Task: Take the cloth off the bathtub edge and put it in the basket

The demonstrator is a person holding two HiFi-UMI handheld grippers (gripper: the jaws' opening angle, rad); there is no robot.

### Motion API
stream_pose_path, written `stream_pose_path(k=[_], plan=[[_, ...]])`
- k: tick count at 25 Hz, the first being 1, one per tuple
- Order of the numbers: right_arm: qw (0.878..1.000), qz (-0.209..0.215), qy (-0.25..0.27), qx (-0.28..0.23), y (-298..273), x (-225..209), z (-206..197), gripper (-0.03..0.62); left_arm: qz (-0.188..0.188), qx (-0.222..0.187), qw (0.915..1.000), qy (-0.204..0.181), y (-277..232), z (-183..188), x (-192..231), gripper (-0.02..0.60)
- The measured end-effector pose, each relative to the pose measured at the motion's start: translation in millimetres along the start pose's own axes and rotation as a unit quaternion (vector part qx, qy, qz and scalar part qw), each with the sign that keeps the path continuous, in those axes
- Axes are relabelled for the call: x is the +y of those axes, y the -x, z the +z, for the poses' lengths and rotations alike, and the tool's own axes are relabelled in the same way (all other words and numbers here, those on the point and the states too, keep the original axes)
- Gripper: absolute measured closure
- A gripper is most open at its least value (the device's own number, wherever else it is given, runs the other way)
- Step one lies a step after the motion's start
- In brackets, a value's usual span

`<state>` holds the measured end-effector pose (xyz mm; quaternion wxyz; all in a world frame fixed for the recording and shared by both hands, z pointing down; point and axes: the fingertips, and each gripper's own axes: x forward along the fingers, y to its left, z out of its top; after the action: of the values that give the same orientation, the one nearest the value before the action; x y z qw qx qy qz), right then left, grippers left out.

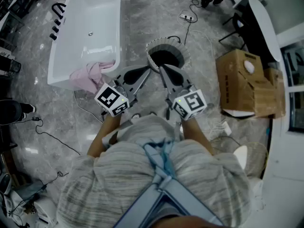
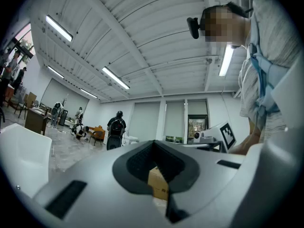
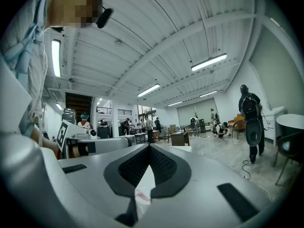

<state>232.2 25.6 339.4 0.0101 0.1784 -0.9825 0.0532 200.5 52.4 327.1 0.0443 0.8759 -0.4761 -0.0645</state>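
The pink cloth point(image 1: 89, 78) hangs crumpled over the near end of the white bathtub point(image 1: 90, 13), at the upper left of the head view. The round pale basket point(image 1: 165, 57) with a dark inside stands on the floor to the tub's right. Both grippers are held in front of the person, tips close together just short of the basket. My left gripper point(image 1: 145, 72) is shut and empty, to the right of the cloth and apart from it. My right gripper point(image 1: 162, 70) is shut and empty too. In the gripper views the left gripper point(image 2: 153, 143) and the right gripper point(image 3: 149, 147) show closed jaws.
A cardboard box point(image 1: 244, 82) stands on the floor at the right. Cables point(image 1: 52, 137) trail over the grey marble floor at the left, and a power strip point(image 1: 187, 17) lies beyond the basket. A round white table point(image 1: 264, 20) and a chair are at the top right.
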Motion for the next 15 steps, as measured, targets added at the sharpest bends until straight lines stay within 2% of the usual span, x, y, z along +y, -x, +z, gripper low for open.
stream_pose_path(k=[15], plan=[[1.0,0.011,0.006,-0.002,-1.1,-0.9,4.1,0.591,-0.009,-0.001,0.9999,-0.012,-4.9,1.1,-1.6,0.579]])
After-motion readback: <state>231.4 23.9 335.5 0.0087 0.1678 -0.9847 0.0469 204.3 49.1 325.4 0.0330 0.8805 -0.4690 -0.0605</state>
